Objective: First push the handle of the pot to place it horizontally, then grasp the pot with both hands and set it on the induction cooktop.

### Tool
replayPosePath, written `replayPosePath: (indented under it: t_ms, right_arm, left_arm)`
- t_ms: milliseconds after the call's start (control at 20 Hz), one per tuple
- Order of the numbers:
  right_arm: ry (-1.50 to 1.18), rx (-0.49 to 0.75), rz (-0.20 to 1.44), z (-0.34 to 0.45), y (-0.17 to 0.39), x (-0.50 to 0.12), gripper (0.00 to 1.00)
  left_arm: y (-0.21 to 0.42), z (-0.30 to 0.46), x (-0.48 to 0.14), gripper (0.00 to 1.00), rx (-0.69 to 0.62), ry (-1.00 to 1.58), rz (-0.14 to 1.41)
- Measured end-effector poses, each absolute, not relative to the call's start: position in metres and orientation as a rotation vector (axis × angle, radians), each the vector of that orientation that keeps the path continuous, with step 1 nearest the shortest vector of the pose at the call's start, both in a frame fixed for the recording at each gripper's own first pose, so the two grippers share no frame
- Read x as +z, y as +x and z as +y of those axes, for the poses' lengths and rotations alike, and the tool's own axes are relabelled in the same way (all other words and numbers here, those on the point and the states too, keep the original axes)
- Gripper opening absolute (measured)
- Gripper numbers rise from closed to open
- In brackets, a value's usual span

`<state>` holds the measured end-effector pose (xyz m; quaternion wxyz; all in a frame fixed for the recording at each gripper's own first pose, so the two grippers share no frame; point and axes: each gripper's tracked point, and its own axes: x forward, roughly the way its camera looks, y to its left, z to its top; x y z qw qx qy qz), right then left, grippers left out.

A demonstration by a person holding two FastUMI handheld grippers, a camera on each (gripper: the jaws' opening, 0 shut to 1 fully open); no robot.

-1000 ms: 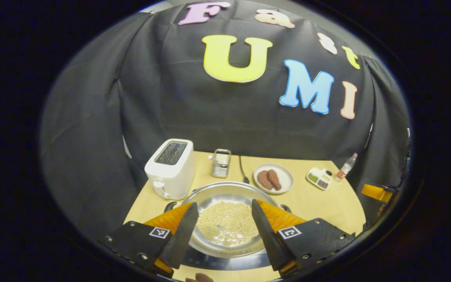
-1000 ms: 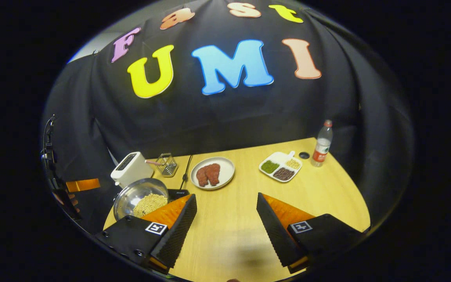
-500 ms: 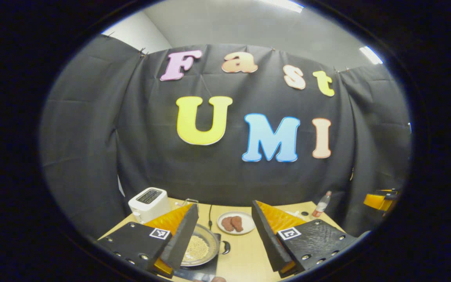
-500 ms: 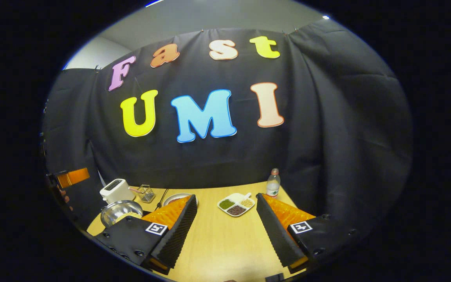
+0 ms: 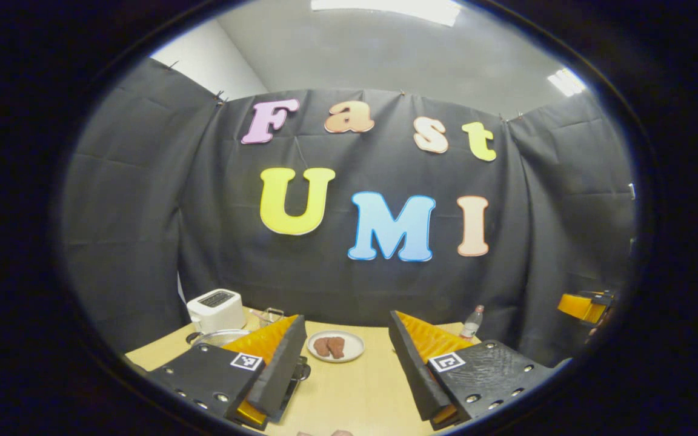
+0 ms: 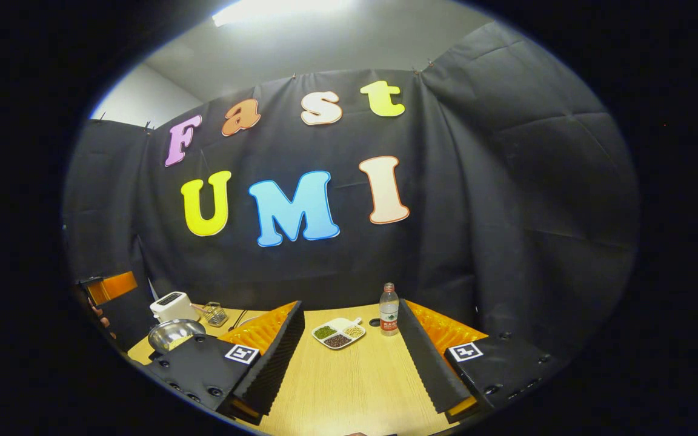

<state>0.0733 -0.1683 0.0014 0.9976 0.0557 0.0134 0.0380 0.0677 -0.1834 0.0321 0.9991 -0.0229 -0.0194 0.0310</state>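
Observation:
The steel pot [image 5: 220, 336] stands on the table at the lower left of the left gripper view, partly behind my left finger. One of its dark side handles [image 5: 304, 368] shows beside that finger. My left gripper [image 5: 346, 321] is open, raised above the table and apart from the pot, holding nothing. In the right gripper view the pot [image 6: 170, 333], with pale beans inside, sits far left. My right gripper [image 6: 349, 306] is open over bare table, well to the pot's right. The cooktop is hidden behind the fingers.
A white toaster [image 5: 215, 309] and a wire basket [image 6: 216, 313] stand behind the pot. A plate of meat [image 5: 335, 346], a divided dish [image 6: 338, 333] and a water bottle [image 6: 389, 309] sit farther along the wooden table [image 6: 349, 387]. The other gripper [image 6: 108, 287] shows at far left.
Both grippers have lifted and tilted up and back from the pot, which slid to the lower left of each view. Their fingers stayed open throughout.

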Motion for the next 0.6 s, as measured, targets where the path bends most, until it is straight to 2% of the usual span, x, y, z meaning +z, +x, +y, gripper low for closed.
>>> replayPosePath:
  t_ms: [200,550,600]
  right_arm:
    - [0.078,0.088,0.041,-0.171,0.068,-0.015,0.98]
    - [0.027,0.084,0.007,-0.14,0.052,-0.014,0.98]
    - [0.018,0.083,-0.003,-0.135,0.05,-0.012,0.92]
  left_arm:
    - [0.044,-0.189,0.02,0.8,0.098,-0.012,-0.03]
    - [0.03,-0.181,0.014,0.81,0.064,-0.009,-0.022]
    - [0.027,-0.171,0.012,0.81,0.065,-0.013,-0.022]
